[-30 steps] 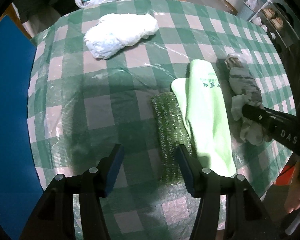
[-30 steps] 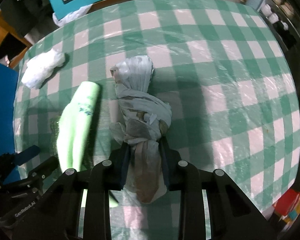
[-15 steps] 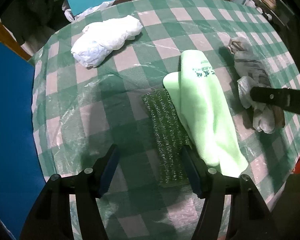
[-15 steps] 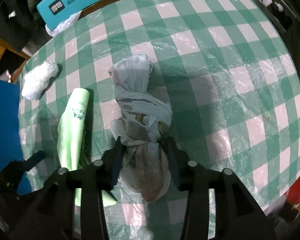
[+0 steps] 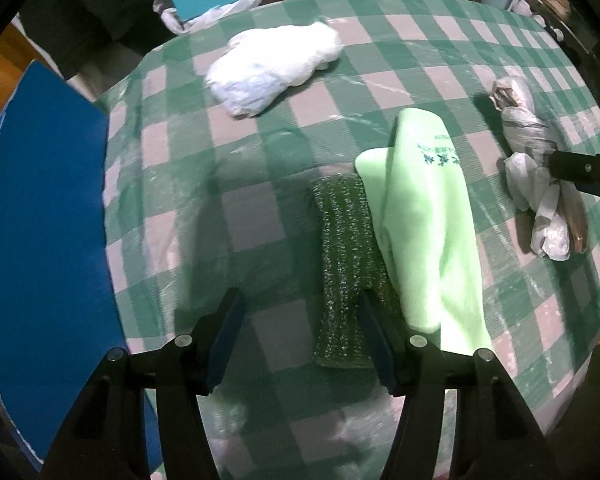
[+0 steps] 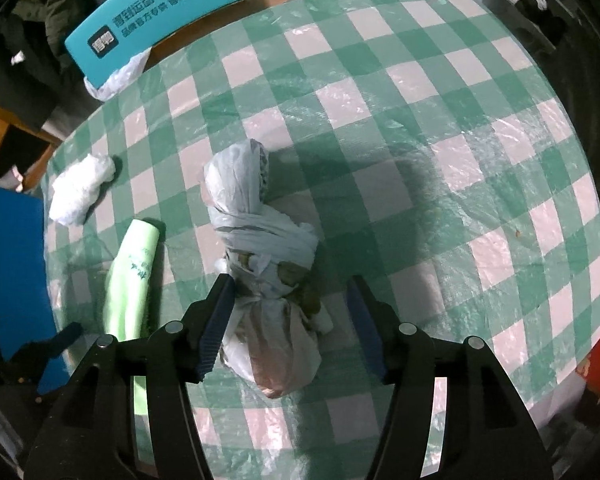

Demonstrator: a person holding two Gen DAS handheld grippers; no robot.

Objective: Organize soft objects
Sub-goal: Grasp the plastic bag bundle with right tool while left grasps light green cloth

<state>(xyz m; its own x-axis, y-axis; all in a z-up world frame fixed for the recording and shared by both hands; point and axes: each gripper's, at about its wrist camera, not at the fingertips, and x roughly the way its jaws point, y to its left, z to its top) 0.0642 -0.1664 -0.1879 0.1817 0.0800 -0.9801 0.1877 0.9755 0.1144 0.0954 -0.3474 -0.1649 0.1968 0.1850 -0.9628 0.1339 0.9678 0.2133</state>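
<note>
I'm at the let-go step, I judge: my right gripper is opening, jaws spreading, the knotted plastic-bag bundle lying on the table between them. The left pad looks to be touching or just beside the bag, the right pad is clear, so no squeeze on it now.

Left gripper is easing inward a bit but grips nothing; w/ bare cloth between the jaws, its right finger overlaps the dark green scrub pad in view.

That pad lies mid-table, touching the light green towel; the bundle sits just beside the towel, toward the table's right edge. White bag wad is apart, near the far edge.

Next, prob: lift right straight up, no snagging the knot, then go fetch the white wad.

Room: right half of the checkered table is bare, plenty to swing. Left edge is tight, blue board butts against it.
</note>
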